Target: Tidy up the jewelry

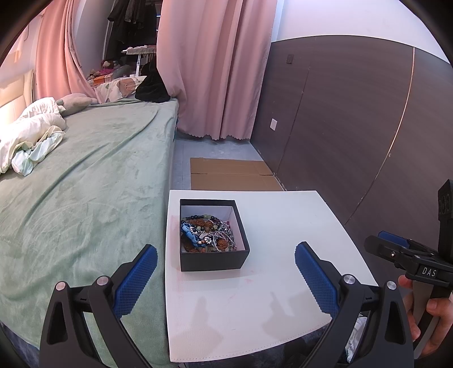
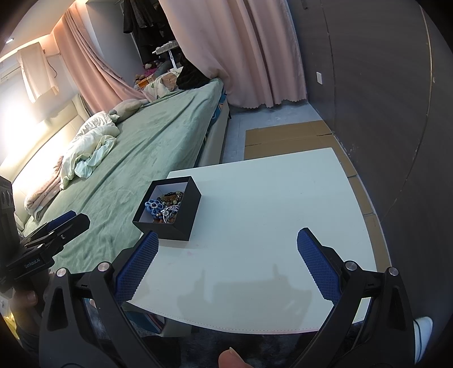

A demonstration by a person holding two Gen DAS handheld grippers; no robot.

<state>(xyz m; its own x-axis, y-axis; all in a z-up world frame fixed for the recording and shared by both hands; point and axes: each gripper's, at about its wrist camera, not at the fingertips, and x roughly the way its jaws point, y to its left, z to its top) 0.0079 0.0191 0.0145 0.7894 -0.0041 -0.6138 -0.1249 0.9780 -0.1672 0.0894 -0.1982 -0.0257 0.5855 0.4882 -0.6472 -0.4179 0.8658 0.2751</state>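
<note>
A black square cardboard box [image 1: 214, 235] of tangled bead jewelry [image 1: 208, 233] sits near the left edge of the white tabletop [image 1: 269, 288]. The left gripper [image 1: 226, 271] and right gripper [image 2: 227, 260] hover wide apart, holding nothing.

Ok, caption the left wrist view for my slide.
Open left gripper faces black box of tangled jewelry on white table.

A home bedroom is shown: a bed [image 1: 93, 181] with rumpled bedding fills the left, pink curtains [image 1: 218, 65] hang at upper centre, and clothes [image 1: 130, 25] are hung behind.
</note>
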